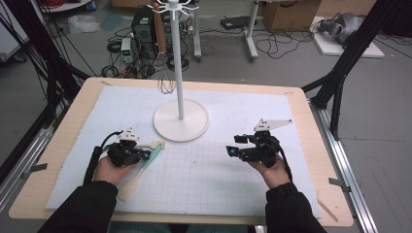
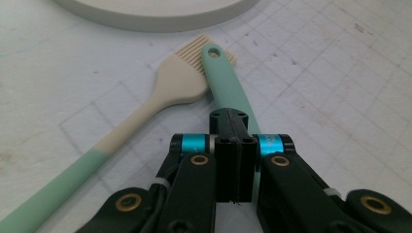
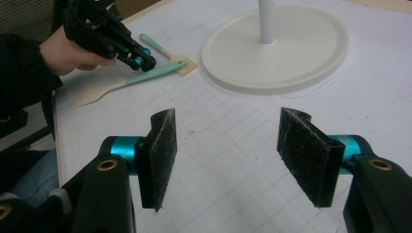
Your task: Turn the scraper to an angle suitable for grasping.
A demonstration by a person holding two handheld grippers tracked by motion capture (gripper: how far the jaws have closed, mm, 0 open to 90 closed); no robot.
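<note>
The left tool (image 2: pixel 228 160) has its jaws pressed together, and they cover the lower part of the mint-green handle (image 2: pixel 224 87) beneath them, so whether the pads pinch it or only rest above it cannot be told. In the high view the left hand (image 1: pixel 111 169) and tool hide most of that handle; its far end alone sticks out. The whisk (image 1: pixel 166 83) hanging by the stand's pole is thin and hard to make out against the floor cables. The top of the white stand (image 1: pixel 180 119) is cut off by the picture's upper edge.

The green handle lies near the table's (image 1: pixel 63 145) left edge, its holed end pointing toward the stand's base, directly under and ahead of the left tool's tips. A cream brush (image 2: pixel 175 85) with a green-ended handle lies touching it, the bristles crossing under the holed end.

The right tool (image 3: pixel 226 155) hovers toward the table's right edge with its jaws wide apart and nothing between the pads (image 3: pixel 160 145), well apart from both utensils. The stand's round base sits mid-table toward the far edge, just beyond the utensils. A white gridded mat (image 1: pixel 218 174) covers the table.
</note>
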